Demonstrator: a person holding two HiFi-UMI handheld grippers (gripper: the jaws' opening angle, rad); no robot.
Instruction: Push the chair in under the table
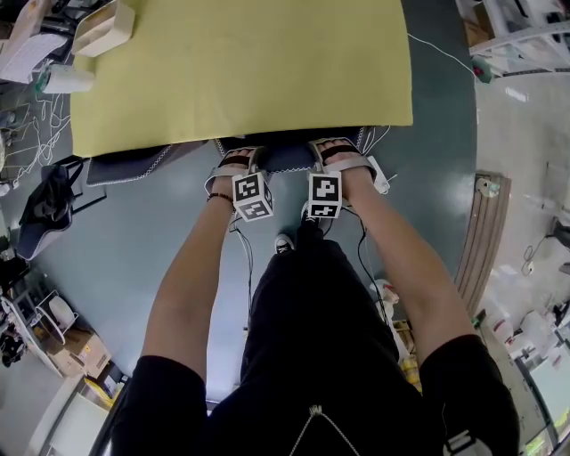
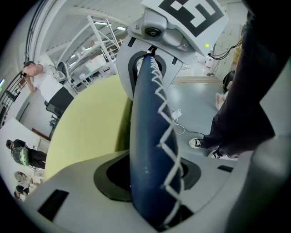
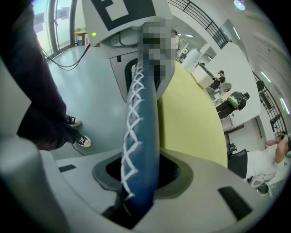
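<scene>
Gripping the top edge of the chair [image 1: 289, 158] side by side, the left claw [image 1: 233, 166] and the right claw [image 1: 338, 153] sit just at the near edge of the desk [image 1: 240, 71]; each marker cube faces up toward the head camera. In the left gripper view the dark blue backrest [image 2: 148, 150], edged with white zigzag stitching, runs straight between that claw's two grey jaws, which are partly closed and clamped on it; the right gripper view shows the same for the right claw, its jaws closed onto the stitched edge from both sides; each of these views also shows the other claw farther along the same edge, likewise around the backrest.

Most of the chair lies hidden beneath the yellow-green desk top; only the top of the backrest shows at the desk's near edge, between and just beside the two claws, with a dark stitched part running on to the left along that edge.

Both of the person's forearms reach forward and down from the near side; one shoe [image 1: 283, 242] shows on the grey-green floor [image 1: 134, 258] just near of the claws. A pale tray [image 1: 102, 27] rests on the far left corner of the desk; a black bag [image 1: 49, 209] lies on the floor to the left, well apart from the chair; a white cable [image 1: 441, 51] trails across the floor at the far right.
</scene>
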